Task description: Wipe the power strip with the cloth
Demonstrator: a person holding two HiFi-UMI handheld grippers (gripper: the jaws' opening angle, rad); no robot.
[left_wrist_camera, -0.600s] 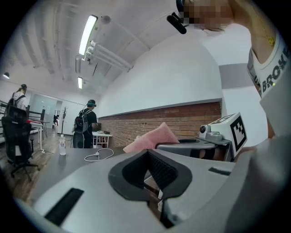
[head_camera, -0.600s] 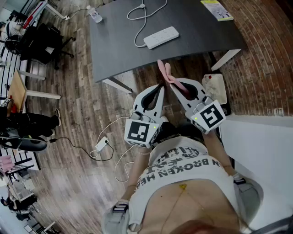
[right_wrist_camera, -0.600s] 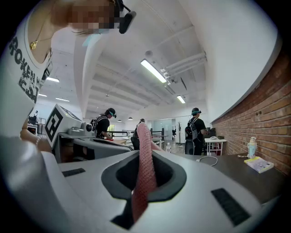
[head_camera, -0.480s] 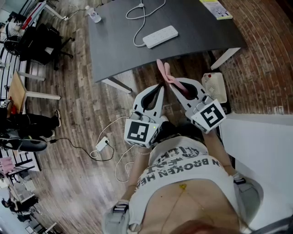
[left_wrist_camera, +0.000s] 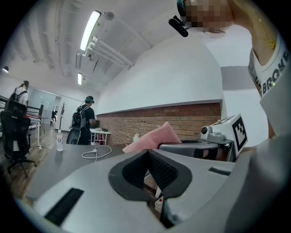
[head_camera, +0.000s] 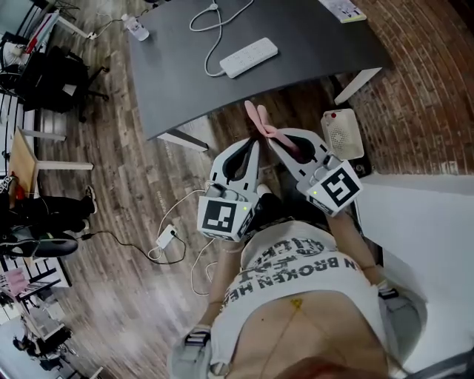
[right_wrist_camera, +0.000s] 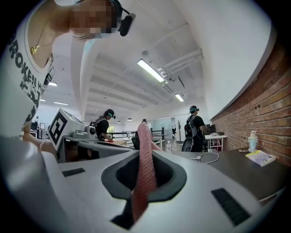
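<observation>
- On the dark worktop: white power strip, cord looped behind.
- Right gripper clenched on pink cloth.
- Left gripper clenched, empty.

The pink cloth shows a soft waffle-weave fabric. The power strip is smooth white plastic, the desk matt dark grey, the floor grained wood planking, the brick wall rough and red.
</observation>
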